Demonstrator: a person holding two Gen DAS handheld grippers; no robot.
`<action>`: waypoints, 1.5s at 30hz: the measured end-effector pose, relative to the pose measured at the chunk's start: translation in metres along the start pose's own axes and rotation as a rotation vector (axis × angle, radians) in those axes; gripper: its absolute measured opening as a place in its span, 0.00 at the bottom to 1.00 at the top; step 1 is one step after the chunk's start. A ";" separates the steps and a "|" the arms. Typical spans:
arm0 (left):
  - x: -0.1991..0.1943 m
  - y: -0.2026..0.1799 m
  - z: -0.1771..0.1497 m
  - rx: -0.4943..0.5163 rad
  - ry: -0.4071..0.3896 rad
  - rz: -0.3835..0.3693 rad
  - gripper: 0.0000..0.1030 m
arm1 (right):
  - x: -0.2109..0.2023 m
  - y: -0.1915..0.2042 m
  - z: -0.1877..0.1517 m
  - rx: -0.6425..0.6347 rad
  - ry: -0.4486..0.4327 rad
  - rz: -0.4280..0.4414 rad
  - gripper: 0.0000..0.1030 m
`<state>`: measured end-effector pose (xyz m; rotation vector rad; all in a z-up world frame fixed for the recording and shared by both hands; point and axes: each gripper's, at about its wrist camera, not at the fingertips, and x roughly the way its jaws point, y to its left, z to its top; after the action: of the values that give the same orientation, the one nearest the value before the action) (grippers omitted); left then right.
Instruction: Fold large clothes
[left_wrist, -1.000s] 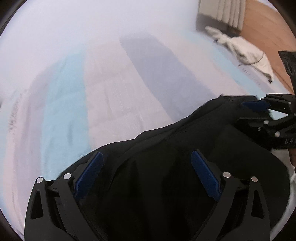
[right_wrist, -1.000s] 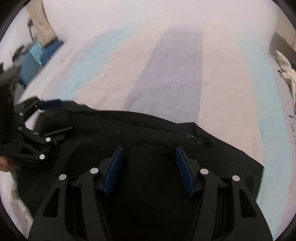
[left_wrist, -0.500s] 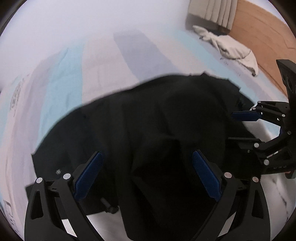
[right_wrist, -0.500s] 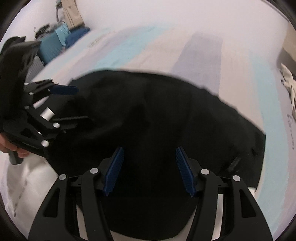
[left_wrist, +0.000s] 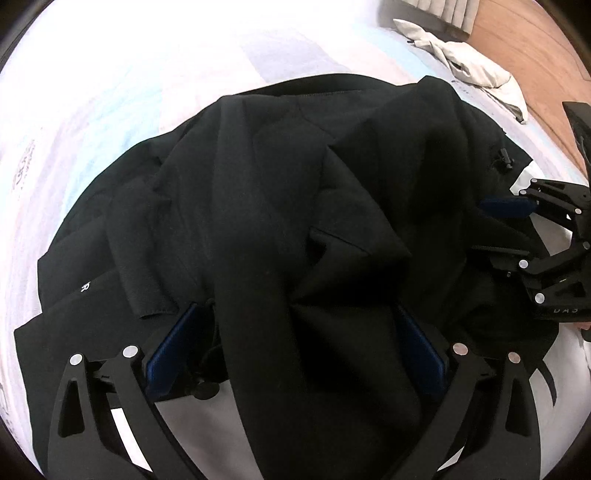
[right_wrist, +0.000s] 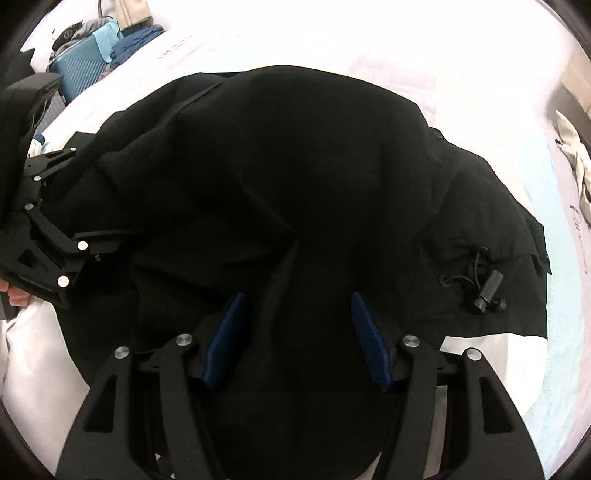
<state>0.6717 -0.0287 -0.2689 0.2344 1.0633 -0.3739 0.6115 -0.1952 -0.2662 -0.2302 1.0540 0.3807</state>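
Observation:
A large black jacket (left_wrist: 258, 184) lies bunched on the striped bed sheet (left_wrist: 110, 92), with a white letter at its left edge and a cord toggle (right_wrist: 487, 288) at its right hem. My left gripper (left_wrist: 295, 310) is open over the near edge. A ridge of fabric runs between its blue pads, and a gap shows beside the left pad. My right gripper (right_wrist: 297, 295) holds a thick bunch of the jacket (right_wrist: 314, 147) that fills the space between its pads. Each gripper shows in the other's view: the right gripper (left_wrist: 480, 225) on the right, the left gripper (right_wrist: 85, 195) on the left.
A crumpled white cloth (left_wrist: 472, 66) lies at the bed's far right corner, beside a wooden floor (left_wrist: 535, 55). A blue suitcase (right_wrist: 79, 70) with clothes piled on it stands past the bed's left side. A person's hand (right_wrist: 16, 295) shows behind the left gripper.
Both grippers have come forward and down. The jacket, earlier only a near edge with bare sheet beyond, has swung forward and now covers most of both views.

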 end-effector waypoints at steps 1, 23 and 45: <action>0.001 0.000 0.000 0.003 0.001 0.003 0.95 | 0.001 0.001 0.001 -0.003 0.003 -0.006 0.58; -0.089 -0.030 -0.020 -0.038 -0.051 0.156 0.94 | -0.086 0.046 -0.027 0.034 -0.067 -0.075 0.79; -0.254 -0.024 -0.294 -0.359 0.140 0.253 0.94 | -0.235 0.035 -0.272 0.237 0.152 -0.087 0.83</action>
<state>0.3153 0.1032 -0.1830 0.0724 1.2018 0.0647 0.2768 -0.3074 -0.1900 -0.0940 1.2237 0.1591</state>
